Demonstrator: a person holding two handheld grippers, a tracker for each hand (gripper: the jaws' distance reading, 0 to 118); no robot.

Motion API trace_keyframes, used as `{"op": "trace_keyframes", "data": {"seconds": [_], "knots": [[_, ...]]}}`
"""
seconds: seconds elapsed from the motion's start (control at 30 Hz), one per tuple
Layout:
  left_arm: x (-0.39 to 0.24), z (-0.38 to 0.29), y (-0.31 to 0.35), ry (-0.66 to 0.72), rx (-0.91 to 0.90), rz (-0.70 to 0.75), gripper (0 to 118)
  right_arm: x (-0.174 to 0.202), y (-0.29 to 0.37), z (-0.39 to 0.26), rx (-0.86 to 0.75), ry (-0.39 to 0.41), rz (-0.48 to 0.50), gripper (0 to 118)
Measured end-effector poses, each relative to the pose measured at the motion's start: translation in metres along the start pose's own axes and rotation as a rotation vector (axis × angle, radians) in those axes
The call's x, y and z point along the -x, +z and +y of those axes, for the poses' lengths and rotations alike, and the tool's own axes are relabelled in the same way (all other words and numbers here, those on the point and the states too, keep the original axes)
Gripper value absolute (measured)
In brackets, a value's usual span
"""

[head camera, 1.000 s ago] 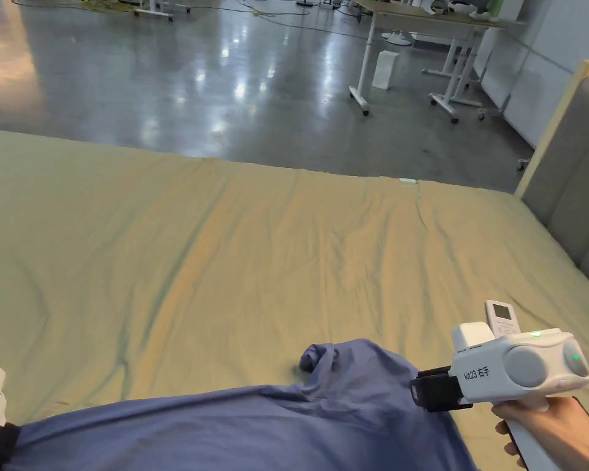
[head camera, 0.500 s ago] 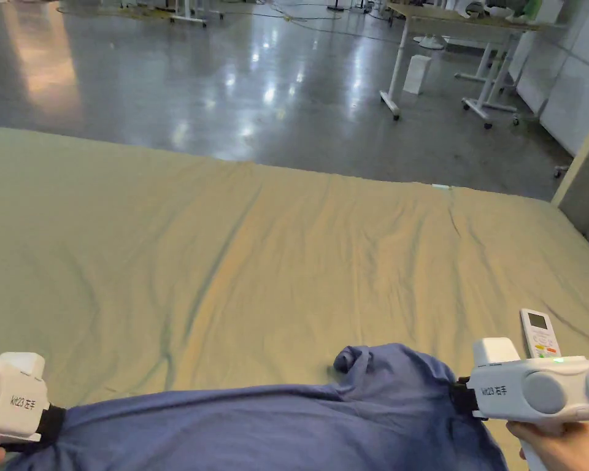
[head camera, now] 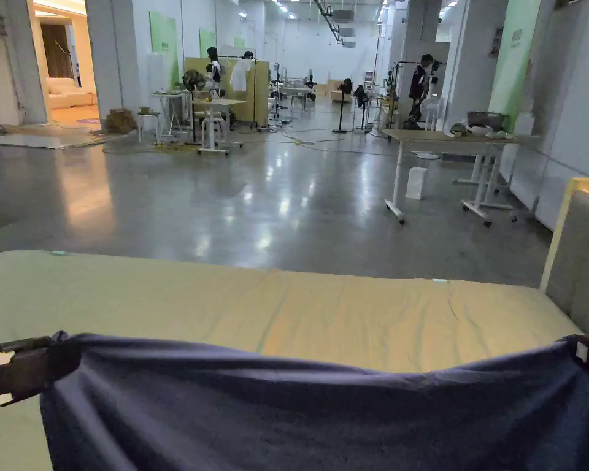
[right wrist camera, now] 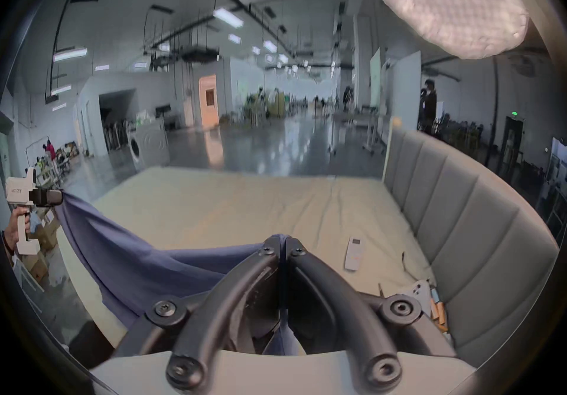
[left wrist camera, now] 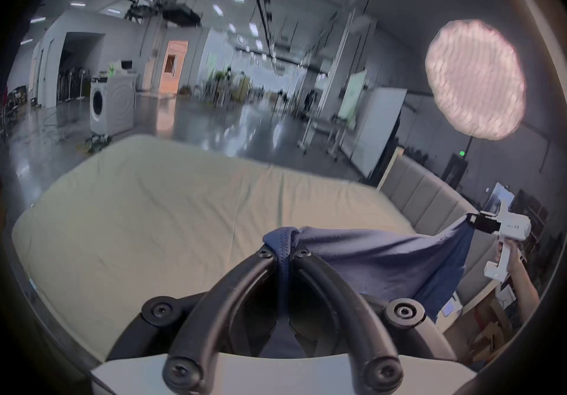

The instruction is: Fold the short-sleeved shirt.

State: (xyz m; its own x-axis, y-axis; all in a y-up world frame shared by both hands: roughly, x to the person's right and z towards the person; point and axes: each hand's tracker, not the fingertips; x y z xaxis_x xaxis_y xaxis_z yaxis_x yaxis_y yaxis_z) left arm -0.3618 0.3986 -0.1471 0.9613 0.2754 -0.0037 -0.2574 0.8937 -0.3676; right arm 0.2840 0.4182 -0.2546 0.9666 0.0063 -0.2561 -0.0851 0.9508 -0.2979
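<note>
Blue shirt [head camera: 299, 411] held up in the air above the near edge of the bed [head camera: 324, 313], stretched between 2 grippers, top edge sagging slightly in the middle. Lower part of the shirt cut off by the bottom of the head view; cannot tell whether it touches the bed.

Left gripper [left wrist camera: 283, 252]: both jaws pressed together on a bunched corner of the shirt, a fold of hemmed cloth poking out above the tips. In the head view this gripper [head camera: 51, 356] sits at the left margin, its white body mostly cut off.

Right gripper [right wrist camera: 283, 243]: jaws closed tight on the other corner, only a small nub of blue showing above the tips. In the head view it [head camera: 585, 352] is at the right margin, largely out of frame. Seen from the left gripper view, a hand [left wrist camera: 509, 257] holds its white grip.

Bed sheet pale green-yellow, creased. A white remote [right wrist camera: 354, 252] lies on the sheet near the right edge, close to the grey padded headboard [right wrist camera: 466, 233]. Small items at the near right corner by the headboard are too small to identify.

No containers with visible contents. Background: glossy grey floor, a wheeled desk [head camera: 453, 144], a washing machine [left wrist camera: 110, 108], distant people too blurred to detail.
</note>
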Motion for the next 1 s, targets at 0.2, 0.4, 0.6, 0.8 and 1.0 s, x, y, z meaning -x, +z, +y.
{"op": "trace_keyframes", "data": {"seconds": [0.2,0.4,0.6,0.8,1.0], "knots": [[-0.016,0.067,0.063,-0.016,-0.146,-0.047,7,-0.005,0.069,0.068,-0.179,-0.030,-0.002,2],[-0.031,0.132,0.098,-0.042,-0.247,-0.017,7,-0.011,0.106,0.134,-0.283,-0.003,-0.073,2],[-0.042,0.178,0.108,-0.087,-0.302,-0.009,7,-0.004,0.130,0.183,-0.348,-0.034,-0.116,2],[-0.060,0.193,0.106,-0.102,-0.319,-0.003,7,0.005,0.133,0.199,-0.382,-0.002,-0.141,2],[-0.060,0.199,0.096,-0.117,-0.313,0.005,7,0.012,0.131,0.200,-0.361,-0.013,-0.150,2]]}}
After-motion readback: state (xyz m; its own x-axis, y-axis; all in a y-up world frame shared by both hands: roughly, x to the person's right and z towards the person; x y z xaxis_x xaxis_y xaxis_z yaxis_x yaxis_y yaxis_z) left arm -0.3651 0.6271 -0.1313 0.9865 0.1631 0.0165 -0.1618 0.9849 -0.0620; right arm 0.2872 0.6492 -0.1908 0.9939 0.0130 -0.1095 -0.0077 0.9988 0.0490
